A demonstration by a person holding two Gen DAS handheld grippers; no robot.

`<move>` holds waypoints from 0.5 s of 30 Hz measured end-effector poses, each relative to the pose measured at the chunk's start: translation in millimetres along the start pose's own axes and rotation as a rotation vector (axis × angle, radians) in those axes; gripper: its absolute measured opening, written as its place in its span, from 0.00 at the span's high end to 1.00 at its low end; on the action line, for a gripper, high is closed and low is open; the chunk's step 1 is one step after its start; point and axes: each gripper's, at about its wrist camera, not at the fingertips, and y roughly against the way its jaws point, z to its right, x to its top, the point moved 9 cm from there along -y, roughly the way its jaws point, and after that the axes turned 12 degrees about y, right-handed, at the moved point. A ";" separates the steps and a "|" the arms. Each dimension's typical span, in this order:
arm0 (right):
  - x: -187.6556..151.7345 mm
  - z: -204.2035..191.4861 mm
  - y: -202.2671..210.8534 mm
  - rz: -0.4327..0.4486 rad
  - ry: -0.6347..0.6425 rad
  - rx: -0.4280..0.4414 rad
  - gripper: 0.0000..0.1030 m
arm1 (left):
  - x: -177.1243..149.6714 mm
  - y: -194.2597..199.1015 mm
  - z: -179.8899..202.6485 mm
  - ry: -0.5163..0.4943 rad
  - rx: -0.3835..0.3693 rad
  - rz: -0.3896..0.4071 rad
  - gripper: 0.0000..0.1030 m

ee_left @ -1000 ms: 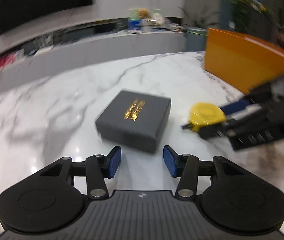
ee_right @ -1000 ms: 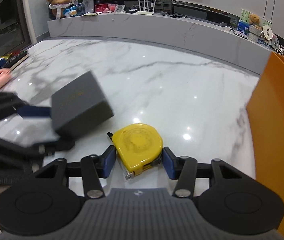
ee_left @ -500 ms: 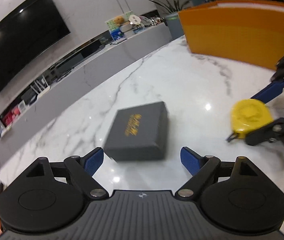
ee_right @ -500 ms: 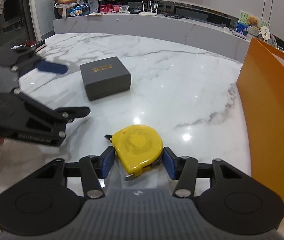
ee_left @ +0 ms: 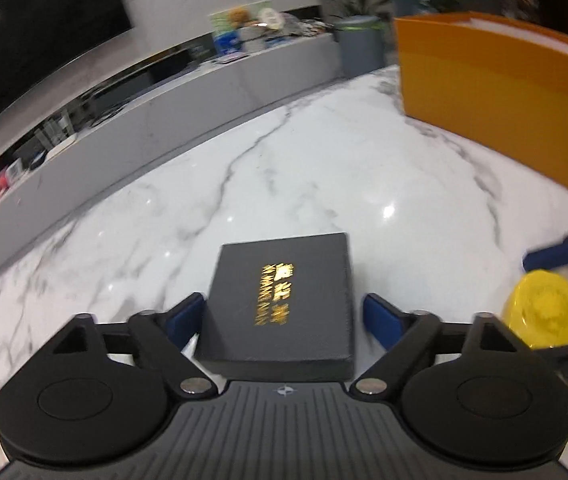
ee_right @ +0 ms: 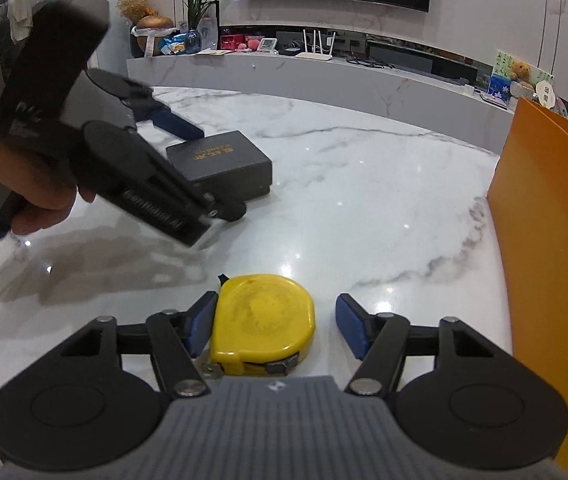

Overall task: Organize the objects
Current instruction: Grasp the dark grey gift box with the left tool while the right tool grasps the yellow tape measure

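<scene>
Our left tool [ee_left: 284,318] stands spread around the matte dark grey square box [ee_left: 279,300] with gold lettering, a gap showing beside its right pad. Our right tool [ee_right: 271,326] stands apart astride the glossy yellow rounded tape measure [ee_right: 261,320]. Both lie on the polished, veined white marble desk [ee_left: 324,184]; beyond stands a smooth orange folder [ee_left: 500,96].
</scene>
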 end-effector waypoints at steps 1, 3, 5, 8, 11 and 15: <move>-0.3 -1.4 1.3 0.003 0.005 0.002 0.42 | -0.5 2.5 0.4 0.016 0.007 0.004 0.10; -2.1 -5.3 4.4 0.007 0.015 0.004 0.48 | -7.0 10.3 2.9 0.031 0.021 0.012 0.10; -3.7 -7.8 8.1 0.000 0.016 0.001 0.48 | -15.7 21.0 6.5 0.041 0.025 0.016 0.10; -8.3 -10.4 14.2 -0.009 0.013 0.001 0.48 | -28.8 39.0 13.3 0.055 0.034 0.016 0.11; -14.8 -14.4 22.8 -0.021 0.008 -0.004 0.48 | -44.3 59.3 23.5 0.058 0.038 0.020 0.11; -24.3 -21.4 35.4 -0.048 -0.006 -0.013 0.48 | -59.3 79.1 34.2 0.071 0.049 0.011 0.11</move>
